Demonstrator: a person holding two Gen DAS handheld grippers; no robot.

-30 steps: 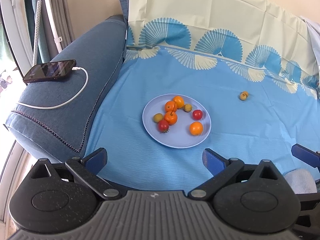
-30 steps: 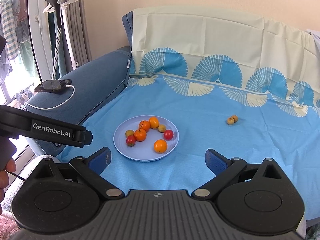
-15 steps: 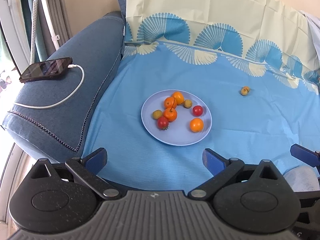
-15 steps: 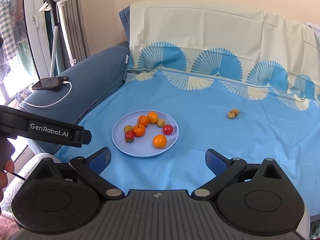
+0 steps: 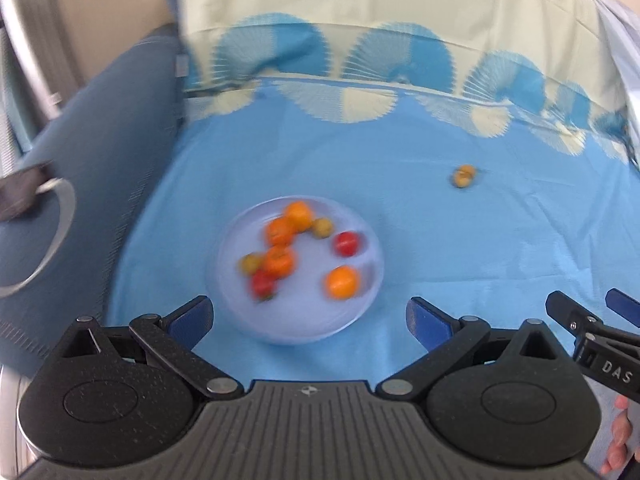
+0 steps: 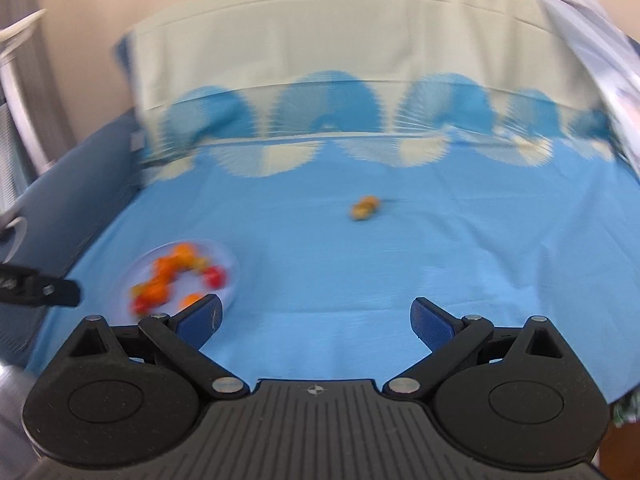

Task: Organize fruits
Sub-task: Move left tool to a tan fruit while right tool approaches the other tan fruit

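Note:
A pale blue plate [image 5: 240,312] lies on the blue cloth and holds several small orange, red and yellow-green fruits, among them an orange one [image 5: 341,282] and a red one [image 5: 346,243]. It also shows in the right wrist view [image 6: 230,264] at the lower left. Two small yellow-brown fruits [image 5: 463,175] lie together on the cloth to the right of the plate, and show in the right wrist view [image 6: 364,208] ahead of the jaws. My left gripper [image 5: 308,318] is open and empty just short of the plate. My right gripper [image 6: 316,320] is open and empty. Both views are motion-blurred.
The cloth [image 5: 480,260] covers a sofa seat and backrest. A dark blue armrest [image 5: 80,184] stands at the left with a phone and white cable [image 5: 60,220] on it. The right gripper's finger [image 5: 580,320] shows at the left wrist view's right edge.
Both grippers have moved forward and to the right. The plate now sits closer to the left gripper, and it has slid to the lower left of the right wrist view.

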